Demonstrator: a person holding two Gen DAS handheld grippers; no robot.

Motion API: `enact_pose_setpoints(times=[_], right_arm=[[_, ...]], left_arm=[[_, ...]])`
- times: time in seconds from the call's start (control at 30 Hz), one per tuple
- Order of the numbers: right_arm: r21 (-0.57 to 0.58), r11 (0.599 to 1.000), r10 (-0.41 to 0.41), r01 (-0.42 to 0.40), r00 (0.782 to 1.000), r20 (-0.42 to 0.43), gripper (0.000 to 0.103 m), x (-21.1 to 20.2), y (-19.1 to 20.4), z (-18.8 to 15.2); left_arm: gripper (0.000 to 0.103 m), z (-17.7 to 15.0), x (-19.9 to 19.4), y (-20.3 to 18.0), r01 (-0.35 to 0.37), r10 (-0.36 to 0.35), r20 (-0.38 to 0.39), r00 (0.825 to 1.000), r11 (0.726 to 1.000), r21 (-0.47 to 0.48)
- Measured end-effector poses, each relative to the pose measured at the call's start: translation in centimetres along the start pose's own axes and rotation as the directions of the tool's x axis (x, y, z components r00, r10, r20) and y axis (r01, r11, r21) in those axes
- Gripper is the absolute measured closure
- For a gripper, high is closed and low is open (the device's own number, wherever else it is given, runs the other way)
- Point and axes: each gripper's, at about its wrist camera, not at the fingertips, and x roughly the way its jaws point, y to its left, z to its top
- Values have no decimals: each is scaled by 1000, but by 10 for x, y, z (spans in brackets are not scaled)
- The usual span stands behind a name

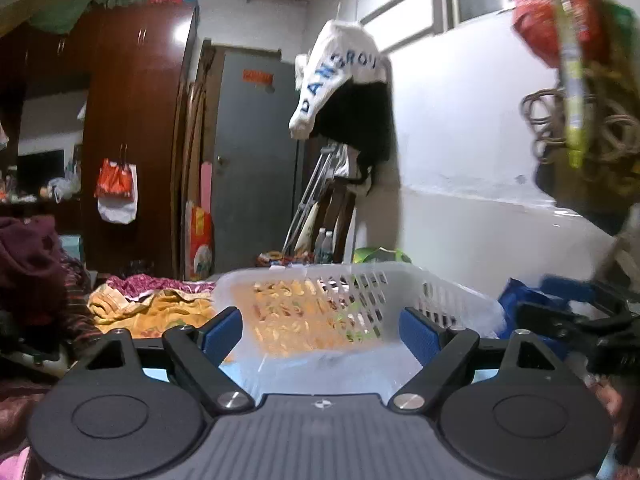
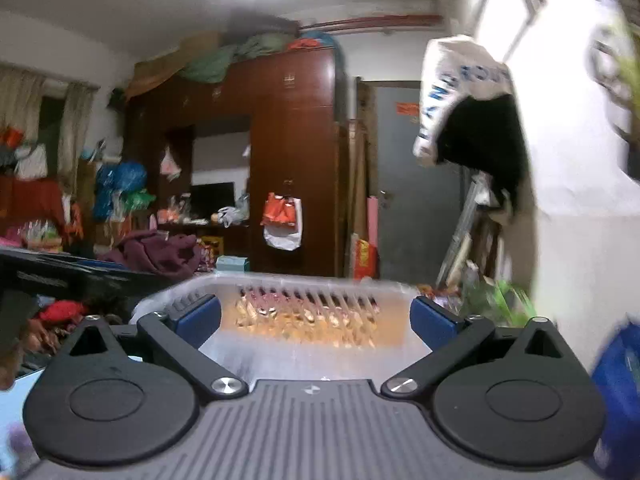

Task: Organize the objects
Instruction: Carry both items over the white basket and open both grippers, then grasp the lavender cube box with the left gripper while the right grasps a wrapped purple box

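purple clothes (image 1: 28,264): heaped at the far left of the left wrist view, dark maroon pile, pretty much in shadow
yellow patterned cloth (image 1: 152,308): rumpled on the bed just left of the basket, with a pink floral bit behind it
wardrobe (image 1: 132,140): big glossy brown one behind the bed, an orange and white bag (image 1: 116,190) hanging on its door
left gripper (image 1: 322,330): jaws spread wide, blue pads clear of everything, nothing pinched. It sits low in front of the basket's near edge, looking across it
white plastic basket (image 1: 440,292): the main thing here, slotted walls, sitting on the bed dead ahead of both grippers; through the far wall you can see orange patterned fabric. Looks empty inside as far as I can tell, bit blurry tho
grey door (image 1: 256,160): behind the basket, orange sticker near the top
hanging white cloth (image 1: 340,76): blue letters on it, draped over something black, up by the white wall
blue bag (image 1: 516,304): just right of the basket
right gripper (image 2: 316,318): jaws wide apart too, holding nothing, aimed at the same basket (image 2: 312,284) from nearby; the left gripper's black body (image 2: 60,276) pokes in at its left edge
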Motion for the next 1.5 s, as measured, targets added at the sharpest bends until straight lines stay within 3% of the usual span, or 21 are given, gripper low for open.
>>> enact_pose_setpoints(times=[0.07, 0.17, 0.37, 0.47, 0.6, 0.83, 0.93, 1.03, 1.1, 1.17, 1.23, 1.5], right_arm=[[21, 1000, -12, 12, 1000, -25, 0, -35, -4, -31], [40, 999, 11, -10, 1000, -28, 0, -71, -7, -74], [12, 1000, 24, -24, 999, -34, 0, -78, 3, -109], [-29, 999, 15, -17, 998, -62, 0, -63, 10, -108], [6, 1000, 22, -21, 995, -97, 5, -54, 7, -112], [-23, 1000, 2, -5, 993, -115, 12, -52, 18, -122], [-70, 997, -22, 13, 991, -132, 23, -49, 25, -125], [-38, 999, 2, -7, 991, -137, 38, -51, 19, -126], [-25, 1000, -5, 2, 991, -136, 37, -54, 15, -126], [-20, 1000, -8, 6, 991, -134, 37, -56, 13, -126], [-16, 1000, -8, 5, 991, -132, 38, -59, 11, -127], [4, 1000, 1, 0, 996, -89, 39, -78, 4, -122]], left_arm=[[15, -27, -35, 8, 21, -22, 26, 999, 1000, 11], [15, -68, -78, 13, -19, 17, 55, 998, 999, 33], [15, -119, -127, 19, -52, 49, 66, 997, 998, 41], [15, -129, -124, 27, -73, 72, 45, 996, 997, 17], [15, -141, -118, 35, -42, 42, 46, 998, 999, -14], [15, -153, -119, 16, -31, 28, 61, 998, 998, 60], [15, -160, -114, 9, -41, 37, 47, 998, 995, 90], [15, -165, -110, 6, -54, 50, 40, 998, 993, 109], [15, -166, -108, 8, -67, 64, 42, 997, 993, 97], [21, -167, -109, 11, -74, 71, 47, 996, 994, 80], [55, -168, -111, 12, -71, 67, 55, 996, 995, 74], [56, -161, -125, 12, -87, 78, 123, 989, 994, 70]])
